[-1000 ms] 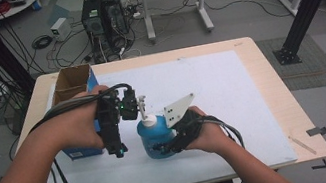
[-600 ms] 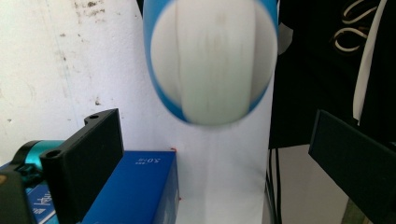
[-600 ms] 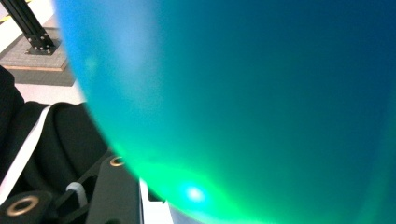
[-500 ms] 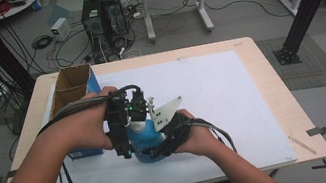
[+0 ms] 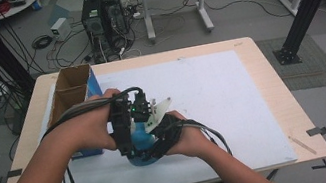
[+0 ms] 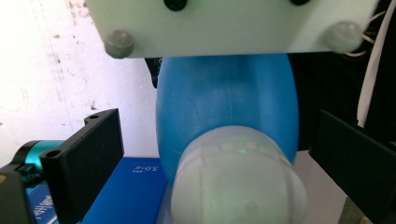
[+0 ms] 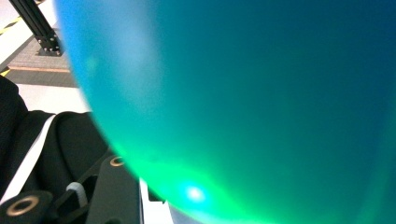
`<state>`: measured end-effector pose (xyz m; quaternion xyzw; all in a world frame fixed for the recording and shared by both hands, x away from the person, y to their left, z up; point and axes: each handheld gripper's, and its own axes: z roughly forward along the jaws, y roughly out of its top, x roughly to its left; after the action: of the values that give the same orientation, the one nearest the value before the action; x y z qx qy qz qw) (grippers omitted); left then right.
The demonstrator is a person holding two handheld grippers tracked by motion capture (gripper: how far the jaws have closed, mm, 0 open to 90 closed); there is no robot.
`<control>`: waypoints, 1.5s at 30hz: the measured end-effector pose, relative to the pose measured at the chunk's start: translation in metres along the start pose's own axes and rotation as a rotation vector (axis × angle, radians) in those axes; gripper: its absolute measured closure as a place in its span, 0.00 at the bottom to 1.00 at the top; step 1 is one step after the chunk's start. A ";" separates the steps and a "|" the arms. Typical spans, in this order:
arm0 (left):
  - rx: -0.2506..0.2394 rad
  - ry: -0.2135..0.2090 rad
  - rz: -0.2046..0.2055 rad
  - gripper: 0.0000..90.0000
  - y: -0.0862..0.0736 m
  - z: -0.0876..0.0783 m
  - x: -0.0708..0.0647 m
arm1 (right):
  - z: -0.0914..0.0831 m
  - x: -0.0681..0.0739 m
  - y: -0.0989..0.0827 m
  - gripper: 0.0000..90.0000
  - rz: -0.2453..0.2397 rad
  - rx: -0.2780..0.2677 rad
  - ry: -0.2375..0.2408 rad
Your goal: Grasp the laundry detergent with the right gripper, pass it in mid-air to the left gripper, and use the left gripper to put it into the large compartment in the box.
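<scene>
A blue bottle (image 5: pixel 140 140) with a white cap (image 6: pixel 238 182) stands on the white mat (image 5: pixel 211 88) near the table's front. My right gripper (image 5: pixel 154 145) grips its body from the right, and the bottle (image 7: pixel 233 93) sits close against that camera. My left gripper (image 5: pixel 129 145) comes down over the top. In the left gripper view its jaws stand open on either side of the cap, each with a gap, and the blue body (image 6: pixel 224 107) lies beyond. The right gripper's pale plate (image 6: pixel 233 23) crosses the top of that view.
An open cardboard box (image 5: pixel 71 87) stands at the table's left, with a blue box (image 6: pixel 126 196) beside the bottle. Cables trail from both grippers toward the front edge. The mat's right half (image 5: pixel 235 109) is bare. Computers and desk legs stand on the floor behind.
The left gripper moved from beside the bottle to over its top, with its jaws around the cap. Both hands and the bottle shifted slightly toward the person.
</scene>
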<state>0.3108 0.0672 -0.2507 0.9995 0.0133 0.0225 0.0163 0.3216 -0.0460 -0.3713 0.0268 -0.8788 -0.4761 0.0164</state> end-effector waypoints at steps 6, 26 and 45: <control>0.012 0.007 0.002 0.04 0.001 0.006 0.000 | 0.002 -0.001 0.001 0.52 0.016 -0.002 0.012; 0.025 0.011 0.015 0.08 0.000 0.014 0.002 | 0.004 -0.002 0.002 0.52 0.007 -0.014 0.013; 0.036 0.018 0.021 0.24 0.001 0.014 0.002 | 0.005 -0.004 0.002 0.52 0.012 -0.012 0.006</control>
<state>0.3134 0.0653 -0.2641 0.9995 0.0033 0.0313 -0.0018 0.3248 -0.0404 -0.3724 0.0231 -0.8761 -0.4811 0.0220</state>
